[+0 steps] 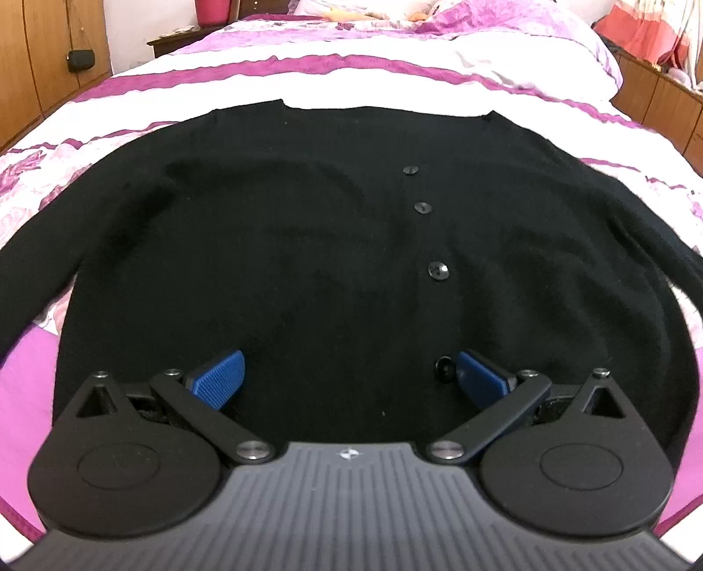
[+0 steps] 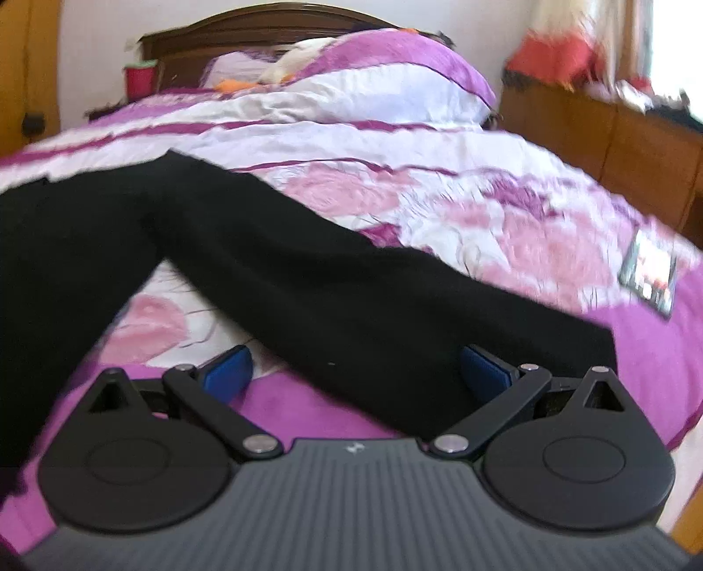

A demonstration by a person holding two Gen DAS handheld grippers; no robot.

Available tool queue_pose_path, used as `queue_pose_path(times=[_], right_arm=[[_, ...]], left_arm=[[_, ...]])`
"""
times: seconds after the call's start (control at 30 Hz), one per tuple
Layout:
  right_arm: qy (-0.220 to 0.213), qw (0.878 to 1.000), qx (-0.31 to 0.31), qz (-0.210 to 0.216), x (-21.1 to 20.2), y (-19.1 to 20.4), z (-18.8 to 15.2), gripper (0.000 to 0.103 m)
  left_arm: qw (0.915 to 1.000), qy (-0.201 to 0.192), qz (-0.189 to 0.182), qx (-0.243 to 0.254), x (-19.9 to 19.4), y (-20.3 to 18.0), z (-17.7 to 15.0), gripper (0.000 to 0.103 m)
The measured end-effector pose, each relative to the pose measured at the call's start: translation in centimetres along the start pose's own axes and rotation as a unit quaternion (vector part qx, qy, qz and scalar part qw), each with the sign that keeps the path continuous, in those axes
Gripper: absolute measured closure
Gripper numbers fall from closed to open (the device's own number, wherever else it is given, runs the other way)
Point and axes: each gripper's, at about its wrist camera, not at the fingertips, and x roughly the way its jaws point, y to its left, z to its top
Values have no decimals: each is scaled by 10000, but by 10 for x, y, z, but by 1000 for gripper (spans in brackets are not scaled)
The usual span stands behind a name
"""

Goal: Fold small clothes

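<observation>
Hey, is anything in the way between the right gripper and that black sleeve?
Nothing visible. The right gripper has its jaws open directly over the black cardigan's sleeve, which lies across the bedspread. A phone-like item lies well off to the side.

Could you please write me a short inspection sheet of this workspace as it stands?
Surface: bed with pink, purple and white cover.
Job's things: black cardigan spread flat, buttons up; sleeve stretched sideways.
Clutter: phone-like device on the cover.
Grippers: left gripper open over the hem; right gripper open astride the sleeve.
Cables: nothing seen.
Surroundings: wooden headboard, pillows, red cup.
</observation>
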Motion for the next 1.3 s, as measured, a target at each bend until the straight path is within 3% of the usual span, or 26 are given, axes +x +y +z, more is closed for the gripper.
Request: queue_pose_path(times=[0.43,0.63,0.9,0.97,1.03,1.07,1.1,1.13,1.3], right_arm=[[-91,9995,209,-236,6,-18,-11,0],[-336,9953,124,-904,5,-19,-11,3],[-322,9964,487,-617,18,-36,-17,1],[-423,9966,434,-551,14,-34,-17,10],[-531,9963,333,-580,7,-31,-15,43],[-566,9961,293,-610,5,-30,-13,52],[-588,9958,294,-641,4,-30,-11,69],[-613,9954,329,-652,2,-32,-9,77],[-914,9908,597,-804,-8,-36,2,89]], left_arm=[[9993,184,134,290,16,-6,-4,0],[9992,203,202,292,20,-6,-6,0],[9990,235,228,316,21,-8,-5,0],[9989,224,228,337,20,-8,-5,0],[9989,206,221,347,19,-8,-6,0],[9990,196,216,345,19,-7,-6,0],[9990,182,211,343,18,-7,-7,0],[9990,166,207,348,18,-7,-7,0],[9994,69,134,324,12,-5,-11,0]])
